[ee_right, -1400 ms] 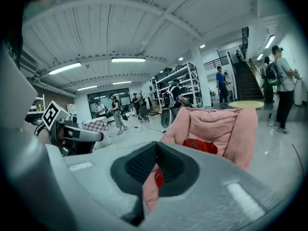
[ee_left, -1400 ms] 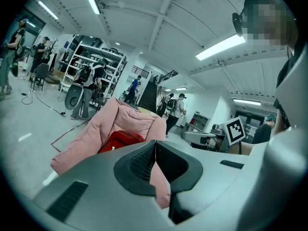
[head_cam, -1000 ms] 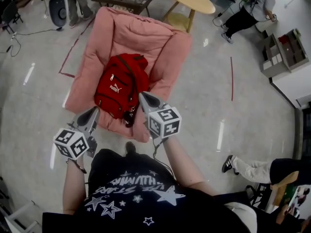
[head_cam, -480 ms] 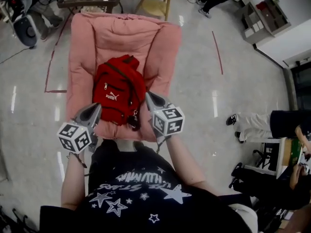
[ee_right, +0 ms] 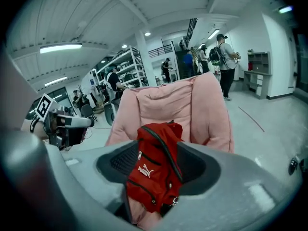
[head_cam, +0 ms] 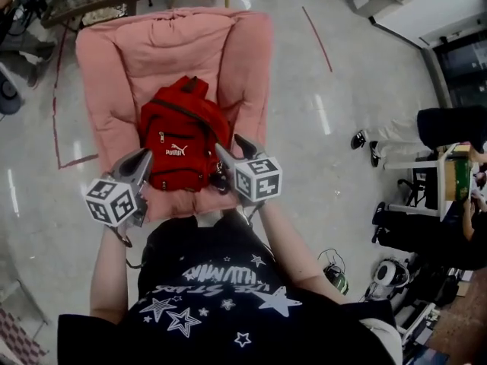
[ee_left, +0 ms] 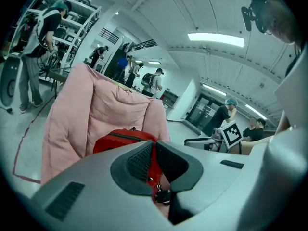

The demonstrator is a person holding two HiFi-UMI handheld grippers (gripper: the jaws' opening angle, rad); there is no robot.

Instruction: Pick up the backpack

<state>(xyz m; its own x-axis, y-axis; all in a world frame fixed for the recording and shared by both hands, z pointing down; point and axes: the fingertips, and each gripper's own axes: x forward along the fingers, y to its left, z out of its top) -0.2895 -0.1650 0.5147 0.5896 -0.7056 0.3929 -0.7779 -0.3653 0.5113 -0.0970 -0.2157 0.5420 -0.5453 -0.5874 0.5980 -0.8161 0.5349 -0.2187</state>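
Left gripper (head_cam: 143, 160), jaws pressed together, just left of the red backpack (head_cam: 179, 131), which lies on the pink armchair (head_cam: 114, 59). Right gripper (head_cam: 230, 147) at the backpack's right edge, jaws opening, nothing pinched between them.

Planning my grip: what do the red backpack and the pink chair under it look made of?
The backpack: probably woven nylon or polyester, matte; it creases softly and carries zippers. The chair: seemingly padded cotton-like fabric, matte; its puffy, wrinkled cushions suggest soft stuffing.
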